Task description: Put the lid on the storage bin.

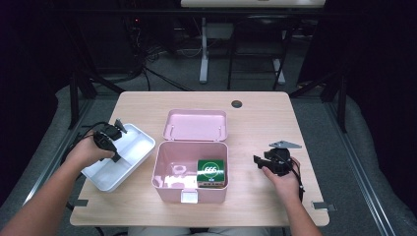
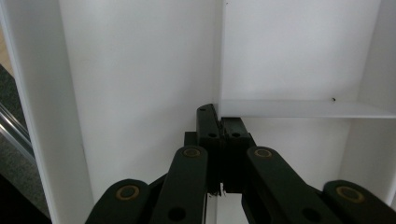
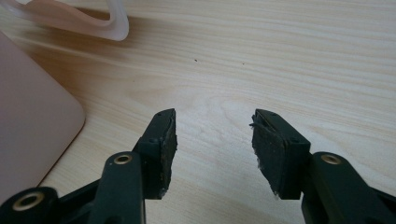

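One wooden table (image 1: 255,123), pale grain, rounded corners, with a small dark round hole (image 1: 237,103) near its far edge. One white tray (image 1: 140,142), divided by thin inner walls into compartments, lies at the table's left side, turned at an angle, its near left corner reaching out to the table's left edge. One left gripper (image 1: 116,156) is closed on the tray: in the left gripper view its jaws stand pressed together on the thin white dividing wall (image 2: 299,108) where the partitions meet. One pink box (image 1: 169,169) stands at the middle of the table, close to the near edge, open, its hinged lid (image 1: 196,124) laid back flat behind it; a pale latch tab (image 1: 189,196) hangs at its front wall. Inside, at the right, one green packet (image 1: 212,172) bearing large white figures that read roughly "666", smaller print too fine to read; at the left, one small pale object (image 1: 178,169), kind not told. One right gripper (image 1: 256,162) rests low at the right of the box, jaws parted and holding nothing; in the right gripper view bare wood shows between its worn black pads (image 3: 169,142), the box's rounded corner (image 3: 42,121) just beside at the left. Free room: a broad bare strip of table to the right of the box and behind the right gripper; a narrow gap between tray and box; a bare band along the far edge.
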The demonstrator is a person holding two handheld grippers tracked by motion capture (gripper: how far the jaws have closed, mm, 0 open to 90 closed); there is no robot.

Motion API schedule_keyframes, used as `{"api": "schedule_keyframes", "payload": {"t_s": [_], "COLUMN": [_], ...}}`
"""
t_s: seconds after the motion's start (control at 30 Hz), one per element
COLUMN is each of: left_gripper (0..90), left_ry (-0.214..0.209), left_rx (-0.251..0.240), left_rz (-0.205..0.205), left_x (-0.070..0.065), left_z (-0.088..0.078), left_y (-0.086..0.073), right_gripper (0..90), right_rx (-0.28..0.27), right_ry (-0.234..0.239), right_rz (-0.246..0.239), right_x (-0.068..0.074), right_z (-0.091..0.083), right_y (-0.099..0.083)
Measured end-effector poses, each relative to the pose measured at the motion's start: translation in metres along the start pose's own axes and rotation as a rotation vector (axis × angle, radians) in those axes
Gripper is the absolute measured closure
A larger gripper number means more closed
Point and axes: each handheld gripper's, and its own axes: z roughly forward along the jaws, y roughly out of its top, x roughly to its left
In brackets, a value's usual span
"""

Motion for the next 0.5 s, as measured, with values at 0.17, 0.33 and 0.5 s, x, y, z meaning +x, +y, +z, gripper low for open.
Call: {"api": "schedule_keyframes", "payload": {"t_s": [0.17,0.33,0.5], "left_gripper": [89.1,89.1,89.1], "left_ry": [0.012,0.026,0.034], "left_rx": [-0.005,-0.007,-0.013], "left_rz": [0.003,0.010,0.015], "left_x": [0.000,-0.001,-0.001], "left_z": [-0.013,-0.025,-0.035], "left_y": [-0.003,-0.006,-0.008], "right_gripper": [49.4,49.4,49.4], "right_rx": [0.005,0.007,0.007], "right_ry": [-0.001,-0.001,0.000], "right_rz": [0.006,0.003,0.005], "right_x": [0.000,0.000,0.001], "right_z": [0.000,0.000,0.000], "right_y": [0.000,0.000,-0.001]}}
